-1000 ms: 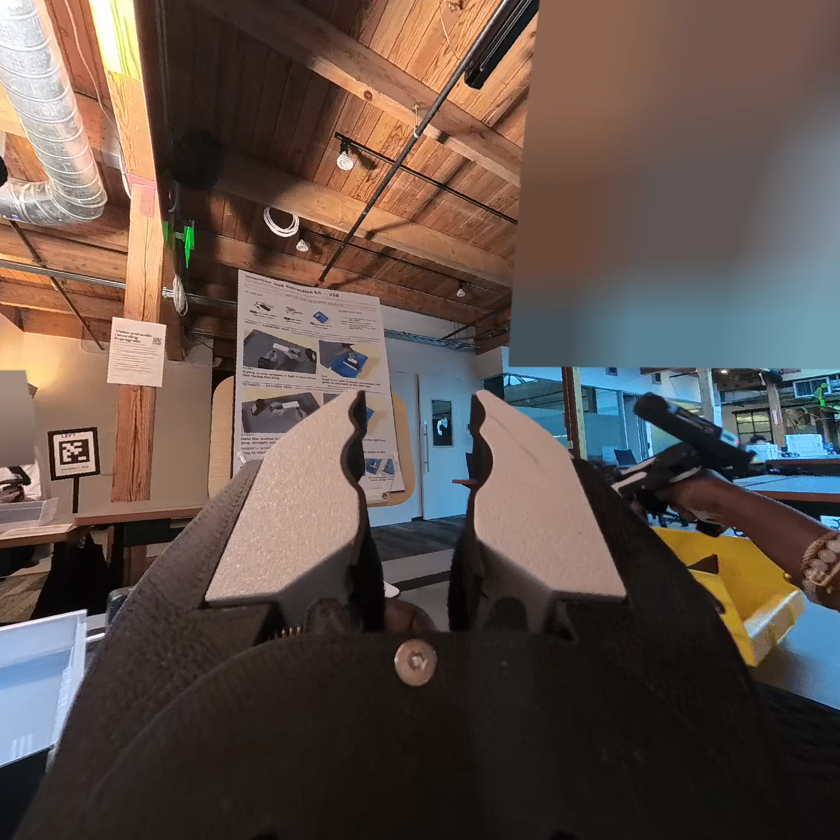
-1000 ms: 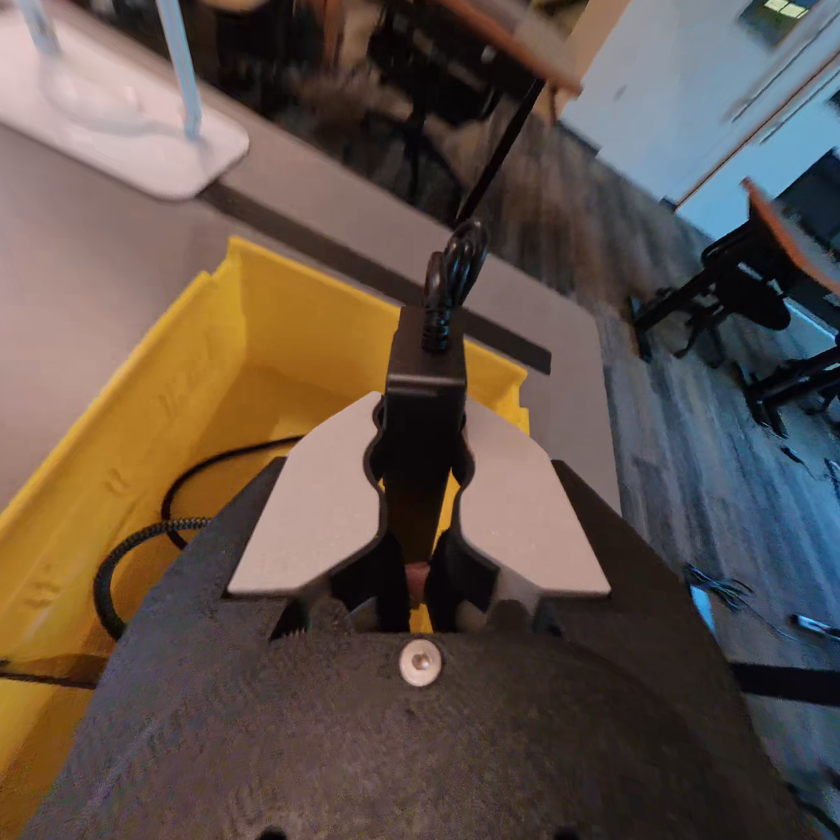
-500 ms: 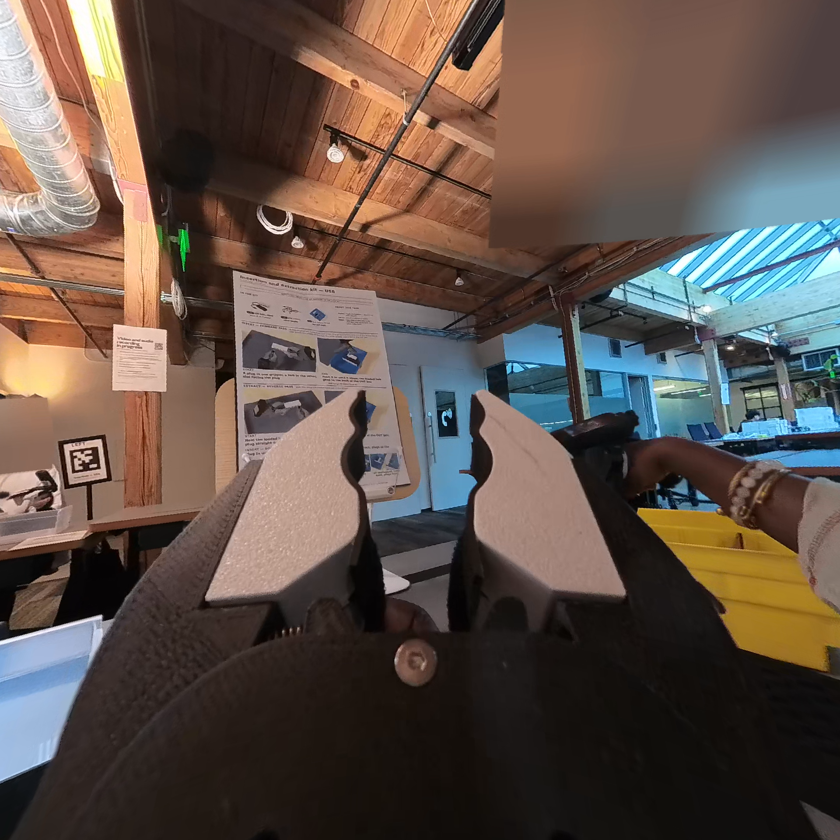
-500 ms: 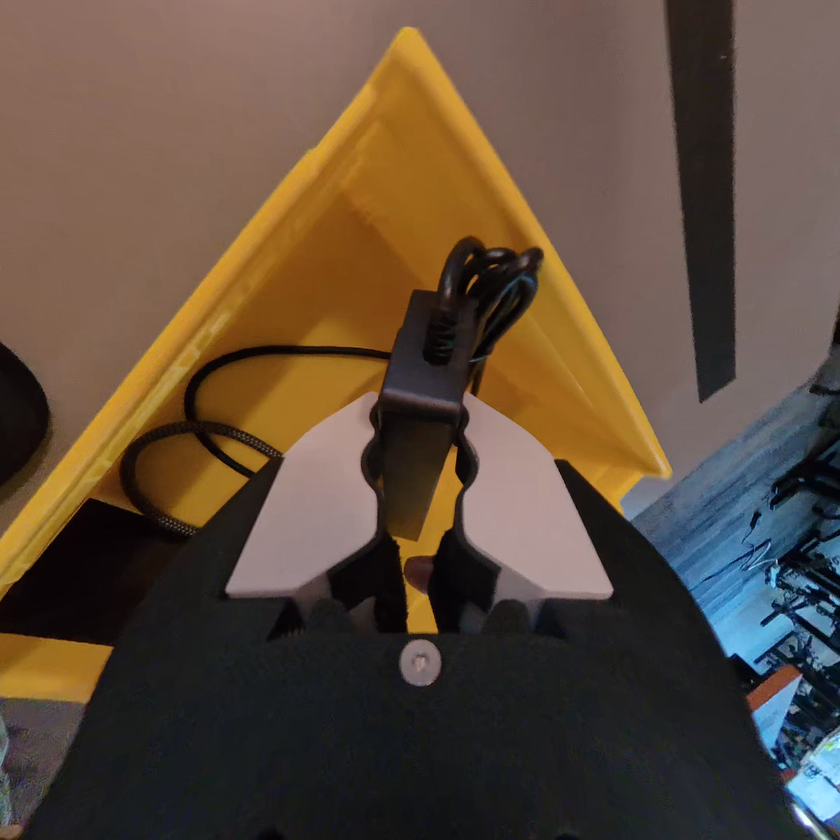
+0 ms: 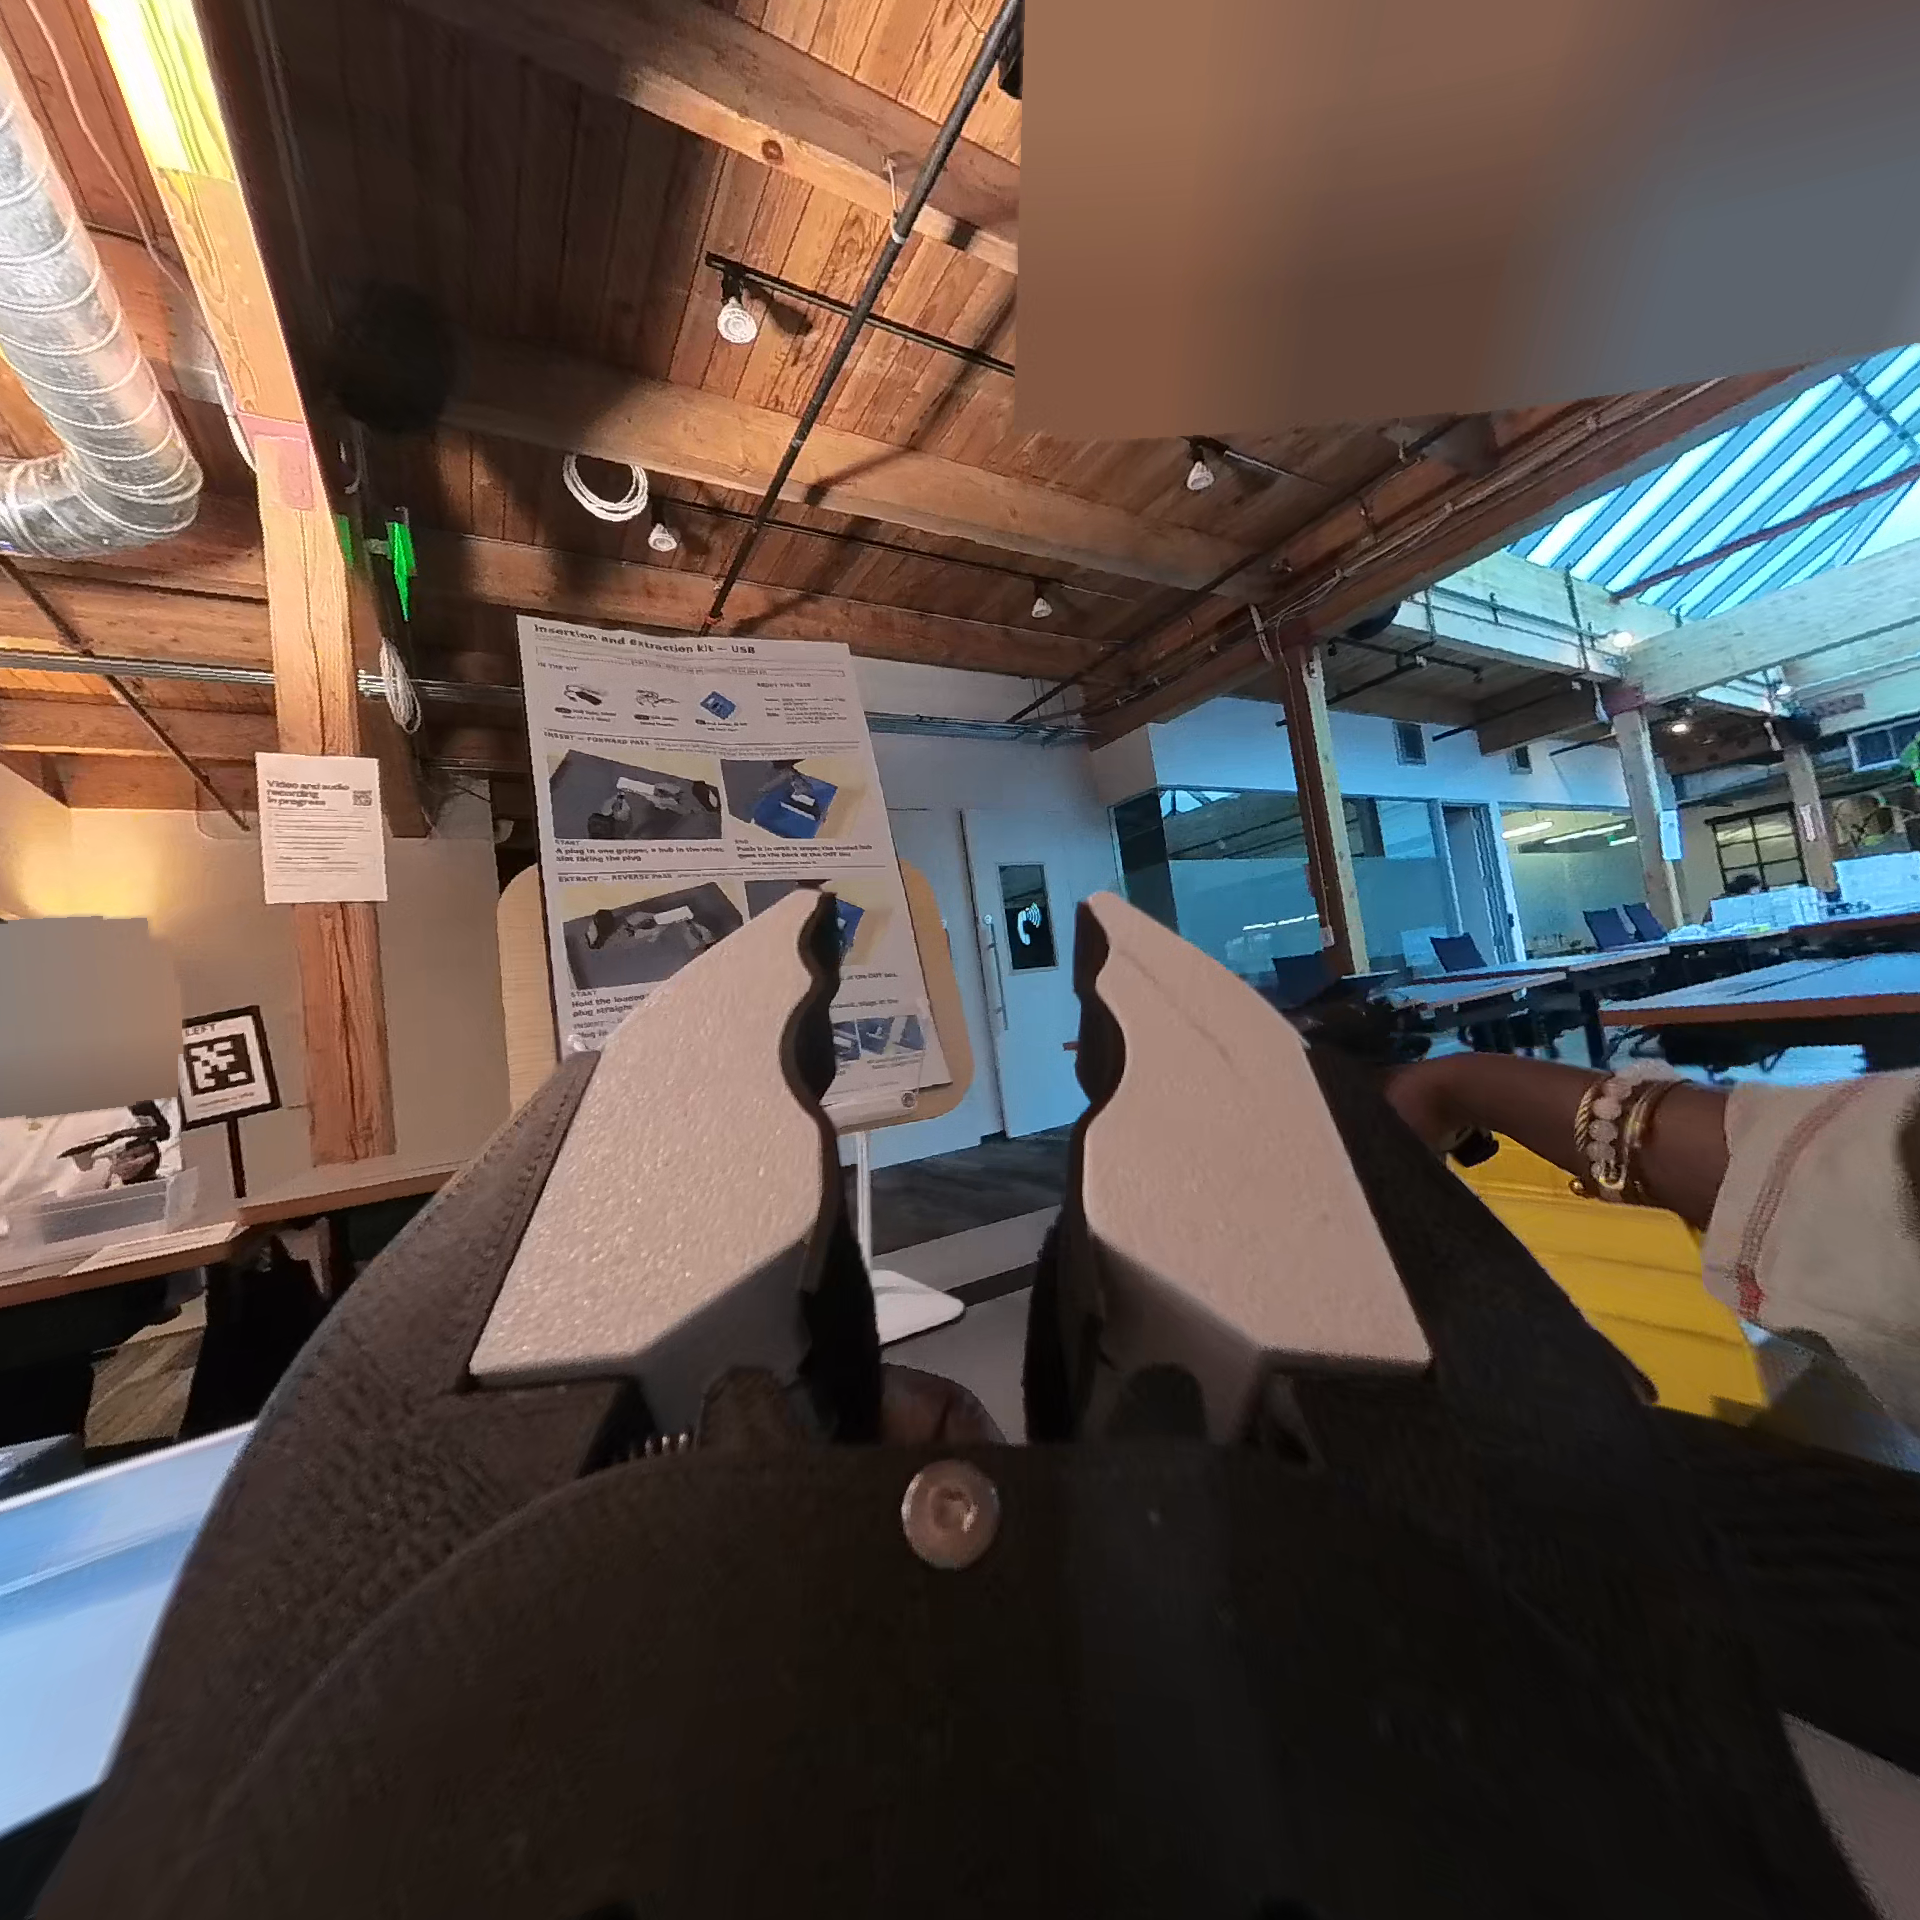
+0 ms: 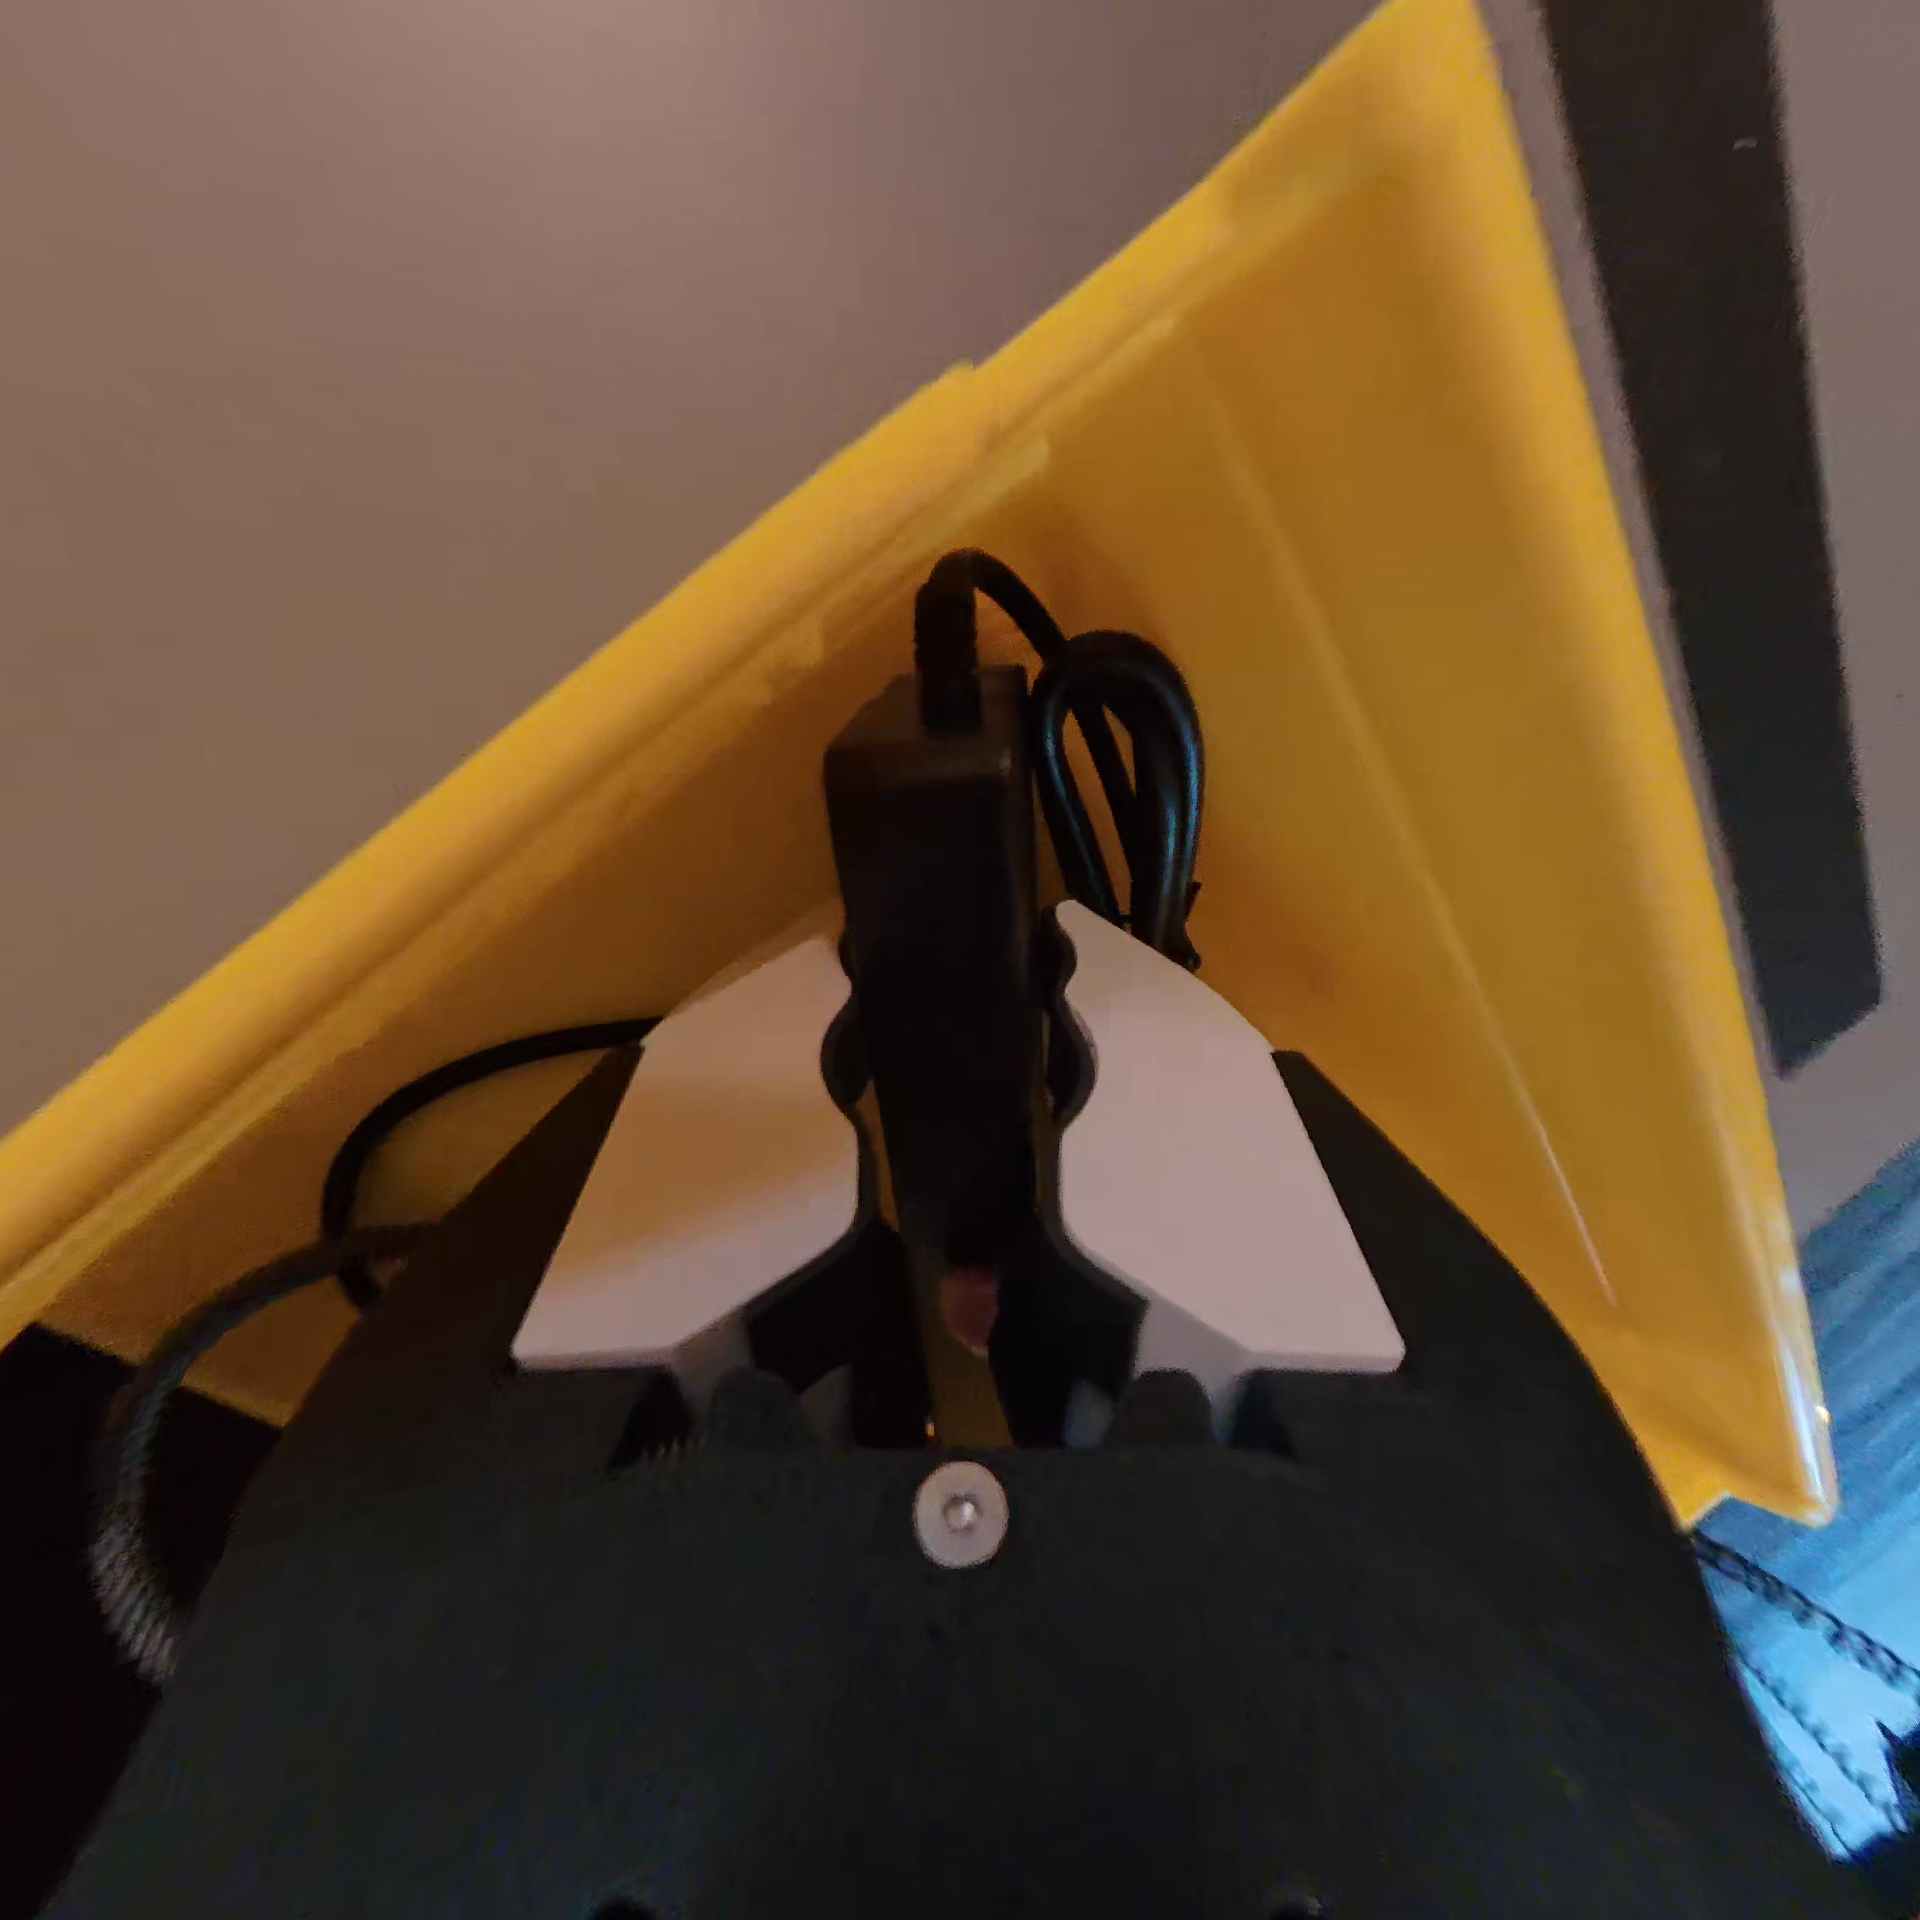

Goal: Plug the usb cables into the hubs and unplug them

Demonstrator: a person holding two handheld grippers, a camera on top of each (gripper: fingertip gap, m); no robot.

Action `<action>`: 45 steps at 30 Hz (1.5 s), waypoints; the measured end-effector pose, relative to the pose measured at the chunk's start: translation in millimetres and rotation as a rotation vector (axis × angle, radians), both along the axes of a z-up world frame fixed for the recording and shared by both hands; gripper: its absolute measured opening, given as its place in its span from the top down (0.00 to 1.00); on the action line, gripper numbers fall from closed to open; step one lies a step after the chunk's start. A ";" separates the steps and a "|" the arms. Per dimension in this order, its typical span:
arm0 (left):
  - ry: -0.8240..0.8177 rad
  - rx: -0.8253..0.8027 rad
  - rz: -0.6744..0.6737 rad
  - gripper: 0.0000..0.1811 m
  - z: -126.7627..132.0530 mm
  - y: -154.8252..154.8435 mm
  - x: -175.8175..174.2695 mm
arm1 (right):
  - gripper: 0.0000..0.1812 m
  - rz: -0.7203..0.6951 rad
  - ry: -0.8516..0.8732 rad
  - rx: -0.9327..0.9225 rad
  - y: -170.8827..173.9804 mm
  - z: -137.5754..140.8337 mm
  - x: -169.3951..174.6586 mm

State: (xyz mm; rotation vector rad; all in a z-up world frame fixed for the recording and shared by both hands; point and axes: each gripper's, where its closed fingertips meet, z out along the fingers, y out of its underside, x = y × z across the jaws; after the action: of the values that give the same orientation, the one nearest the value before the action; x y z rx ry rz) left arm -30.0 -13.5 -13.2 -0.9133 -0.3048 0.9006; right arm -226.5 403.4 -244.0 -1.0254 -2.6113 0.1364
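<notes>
In the right wrist view my right gripper (image 6: 948, 935) is shut on a black USB hub (image 6: 925, 831) with a short coiled black cable (image 6: 1127, 769) at its far end. It holds the hub low inside a yellow bin (image 6: 1351, 623). A braided black cable (image 6: 353, 1174) lies in the bin at the left. In the left wrist view my left gripper (image 5: 951, 935) is open and empty, raised and pointing out at the room. The yellow bin (image 5: 1621, 1278) shows at its right, with a person's arm (image 5: 1538, 1101) reaching over it.
The bin stands on a grey table (image 6: 416, 312) with a black strip (image 6: 1714, 520) at the right. An instruction poster on a stand (image 5: 717, 831) stands beyond the table. A white tray (image 5: 62, 1558) lies at the lower left of the left wrist view. There is about 50 centimeters between the tips of the two grippers.
My right gripper has swung over the yellow bin and dropped into it with the hub still held. The arm at the right of the left wrist view has sunk lower. My left gripper stays open.
</notes>
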 end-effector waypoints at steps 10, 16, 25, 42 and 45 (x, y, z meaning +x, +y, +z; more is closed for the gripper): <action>-0.096 -0.174 0.160 0.76 16.9 -44.5 -2.7 | 0.58 -0.160 0.215 0.086 30.2 47.7 -6.9; -0.249 -0.264 0.363 0.73 20.6 -110.9 -6.1 | 0.42 -0.331 0.729 -0.130 18.0 164.4 28.3; -0.676 -0.564 0.041 0.71 -32.6 -127.1 -67.2 | 0.40 0.295 1.048 -0.978 -173.0 213.4 172.6; -1.723 -1.147 -0.045 0.64 -229.0 -186.9 -206.9 | 0.42 0.264 1.047 -1.256 -196.1 143.2 164.4; -1.683 -1.259 -0.035 0.75 -236.5 -187.1 -205.1 | 0.43 0.258 1.035 -1.265 -196.1 141.8 163.8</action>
State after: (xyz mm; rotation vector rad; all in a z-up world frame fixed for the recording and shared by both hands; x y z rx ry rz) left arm -235.1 -200.6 -249.7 -2.7357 -1.1850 -0.0746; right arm -62.7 207.2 -102.1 -0.5495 -1.4642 1.9208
